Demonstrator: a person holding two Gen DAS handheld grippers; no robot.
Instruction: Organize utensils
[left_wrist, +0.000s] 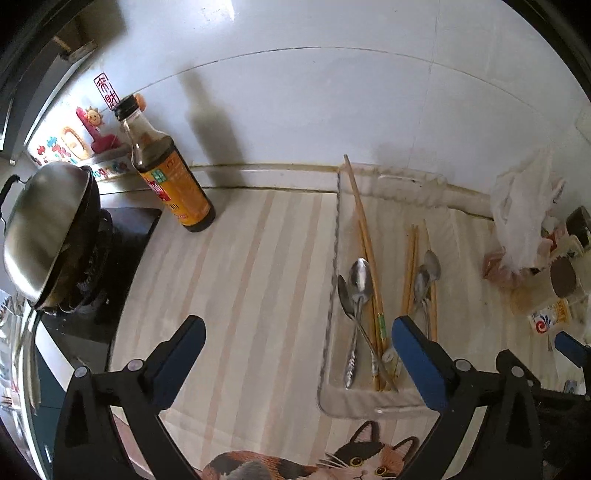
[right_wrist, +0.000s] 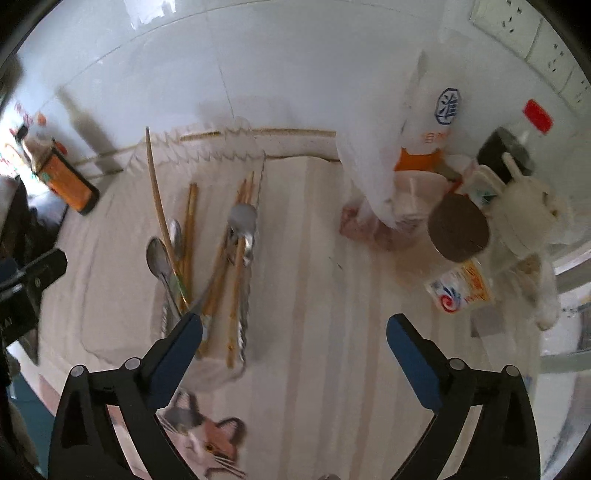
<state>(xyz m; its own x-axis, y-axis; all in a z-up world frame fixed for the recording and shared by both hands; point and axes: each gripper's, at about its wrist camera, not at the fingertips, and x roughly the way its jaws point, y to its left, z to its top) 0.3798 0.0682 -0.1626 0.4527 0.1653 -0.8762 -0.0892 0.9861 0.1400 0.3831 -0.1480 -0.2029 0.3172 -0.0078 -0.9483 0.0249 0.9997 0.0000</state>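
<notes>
A clear plastic tray (left_wrist: 333, 236) lies on a striped cloth and holds metal spoons (left_wrist: 360, 277) and wooden chopsticks (left_wrist: 409, 266) in two loose groups. One long chopstick (left_wrist: 357, 199) reaches past the tray's far end. My left gripper (left_wrist: 297, 326) is open above the cloth, its right finger over the tray's near end, with nothing between the fingers. In the right wrist view the same tray (right_wrist: 260, 177), spoons (right_wrist: 159, 258) and chopsticks (right_wrist: 190, 221) sit at left. My right gripper (right_wrist: 295, 323) is open over bare cloth just right of the tray, also empty.
A soy sauce bottle (left_wrist: 173, 184) stands at the back left beside a lidded wok (left_wrist: 48, 229) on a stove. At the right are a white plastic bag (left_wrist: 524, 214), a white bottle (right_wrist: 439, 129) and a brown-lidded jar (right_wrist: 460, 229). A cat print (left_wrist: 369, 458) marks the cloth's near edge.
</notes>
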